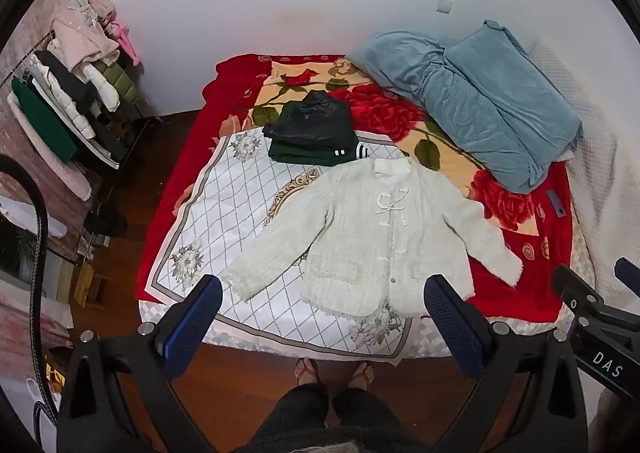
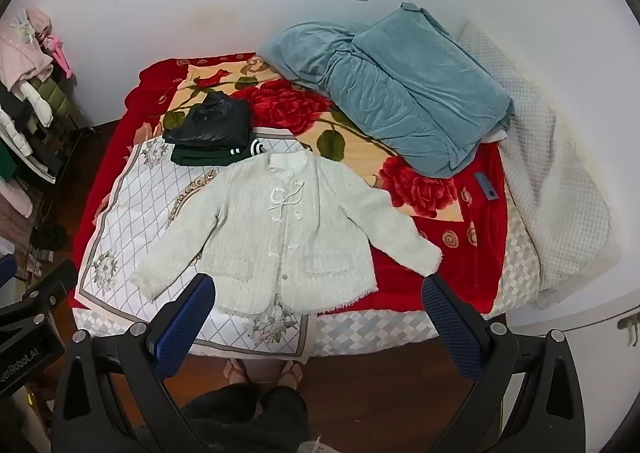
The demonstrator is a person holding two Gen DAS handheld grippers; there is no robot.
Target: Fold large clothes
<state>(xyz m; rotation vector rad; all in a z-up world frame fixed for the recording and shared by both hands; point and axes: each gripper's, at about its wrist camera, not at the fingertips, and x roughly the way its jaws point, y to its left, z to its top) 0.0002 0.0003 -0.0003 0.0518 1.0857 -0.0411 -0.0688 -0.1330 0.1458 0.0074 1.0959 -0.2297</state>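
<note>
Red rose-patterned bedding (image 1: 516,293) is seen covering a bed, with a white diamond-patterned sheet (image 1: 240,189) spread over its near left part. On these a white jacket (image 1: 372,237) is laid flat, front up, sleeves spread. Beyond its collar, folded dark clothes (image 1: 312,131) are stacked; a blue quilt (image 1: 488,105) is bunched far right. The left gripper (image 1: 320,323) and right gripper (image 2: 318,323) are held above the bed's near edge, jaws wide apart, nothing gripped.
</note>
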